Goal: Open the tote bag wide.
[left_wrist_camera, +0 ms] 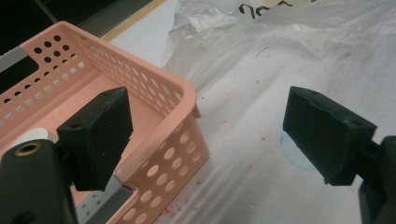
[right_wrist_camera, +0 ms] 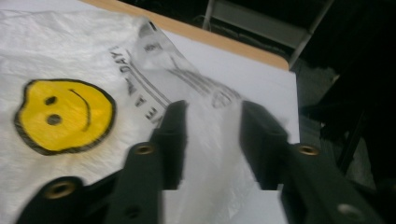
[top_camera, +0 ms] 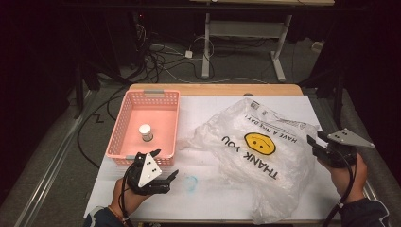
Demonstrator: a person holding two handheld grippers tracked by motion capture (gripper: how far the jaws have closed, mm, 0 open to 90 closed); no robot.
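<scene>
Nearest the high camera, the left gripper (top_camera: 163,177) hovers at the table's six o'clock edge, jaws wide apart and holding nothing; at its eleven o'clock sits the perforated pink plastic basket (top_camera: 124,124), a small white-capped bottle (top_camera: 145,132) upright inside; at three o'clock the right gripper (top_camera: 318,141), jaws apart, reaches the crumpled translucent plastic bag (top_camera: 236,142) with its yellow smiley.

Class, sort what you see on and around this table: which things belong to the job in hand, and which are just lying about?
In the job:
plastic bag, at the right gripper
pink basket, beside the left gripper
white bottle, upright inside the basket

Lying about:
cables on the floor
desk frame behind the table
blue mark on the table cover
</scene>
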